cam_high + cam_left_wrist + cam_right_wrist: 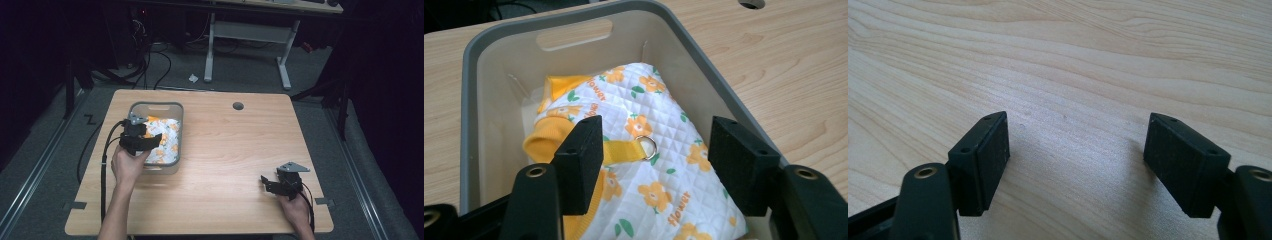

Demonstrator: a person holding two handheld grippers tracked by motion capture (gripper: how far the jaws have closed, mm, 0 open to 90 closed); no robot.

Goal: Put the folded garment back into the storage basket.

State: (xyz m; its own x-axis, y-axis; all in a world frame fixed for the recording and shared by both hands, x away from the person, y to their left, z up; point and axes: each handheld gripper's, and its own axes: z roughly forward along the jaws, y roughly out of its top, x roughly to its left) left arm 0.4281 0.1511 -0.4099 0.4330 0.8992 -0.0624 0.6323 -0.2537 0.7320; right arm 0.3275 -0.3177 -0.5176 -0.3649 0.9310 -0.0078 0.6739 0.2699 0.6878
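Note:
A grey plastic bin [157, 106] stands on the left half of the wooden table [235, 150]. Folded inside it lies a white quilted garment [664, 165] printed with orange flowers, with yellow trim and a yellow strap ending in a metal ring [647, 147]. My left gripper [150, 141] hovers open over the bin's near part; in the left gripper view [651, 162] its jaws stand wide apart above the cloth, holding nothing. My right gripper [267, 183] rests open low over bare wood near the front right edge, nothing between its jaws [1075, 162].
A round cable hole [238, 106] sits near the table's far edge. Beyond the table stand a white desk frame [247, 45] and cables on the grey floor. Wide bare wood lies between the bin and the right gripper.

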